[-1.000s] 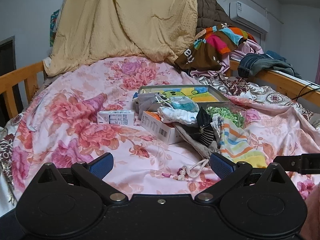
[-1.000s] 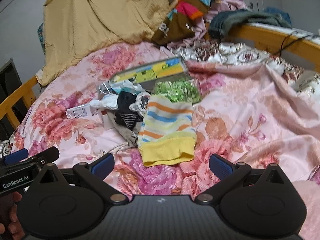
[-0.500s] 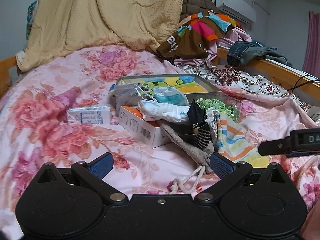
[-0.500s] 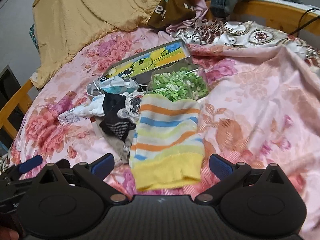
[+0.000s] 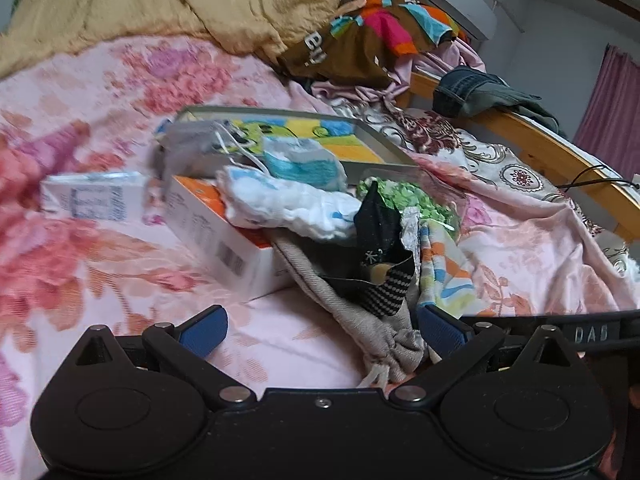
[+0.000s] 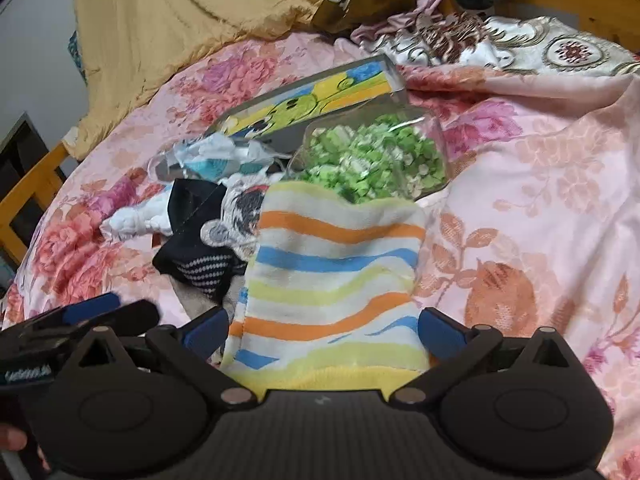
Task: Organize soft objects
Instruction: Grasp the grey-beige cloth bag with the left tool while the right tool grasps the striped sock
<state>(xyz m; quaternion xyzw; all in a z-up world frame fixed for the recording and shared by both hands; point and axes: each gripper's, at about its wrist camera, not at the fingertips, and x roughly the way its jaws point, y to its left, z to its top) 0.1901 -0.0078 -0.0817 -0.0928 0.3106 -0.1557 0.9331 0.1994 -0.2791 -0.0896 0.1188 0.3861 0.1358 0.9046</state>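
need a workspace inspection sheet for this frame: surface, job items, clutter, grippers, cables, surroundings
Surface: pink floral bedspread, rumpled.
Job's things: striped sock lies flat between the open fingers of the right gripper; black sock, white cloth and grey drawstring bag piled beside it.
Clutter: orange-and-white box, small white carton, cartoon-printed tray, clear container of green bits, face mask.
Grippers: left gripper open, nothing held, the bag's gathered end by its right finger; right open, not clamped.
Cables: black cable over the bed rail.
Surroundings: yellow quilt, heaped clothes, wooden rail, air conditioner, curtain.
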